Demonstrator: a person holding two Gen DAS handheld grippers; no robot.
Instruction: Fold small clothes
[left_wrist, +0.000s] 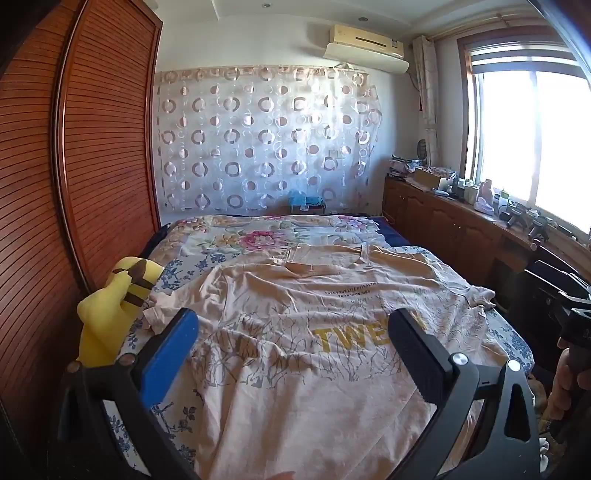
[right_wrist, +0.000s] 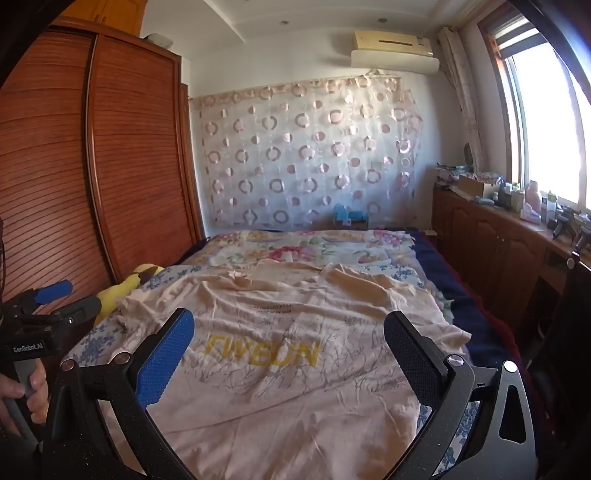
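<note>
While both grippers hang spread wide and empty above it, the beige T-shirt (left_wrist: 295, 332) lies flat on the floral bedspread (left_wrist: 229, 236), its long axis running away toward the far collar. From left: yellow plush toy (left_wrist: 110, 314), left gripper (left_wrist: 295, 332), right gripper (right_wrist: 288, 339), wooden cabinet (right_wrist: 498, 240).

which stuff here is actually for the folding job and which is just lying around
For the job:
- beige T-shirt, spread flat on the bed
- left gripper, open
- right gripper, open

Just lying about:
- yellow plush toy
- floral bedspread
- clutter on the window cabinet
</note>
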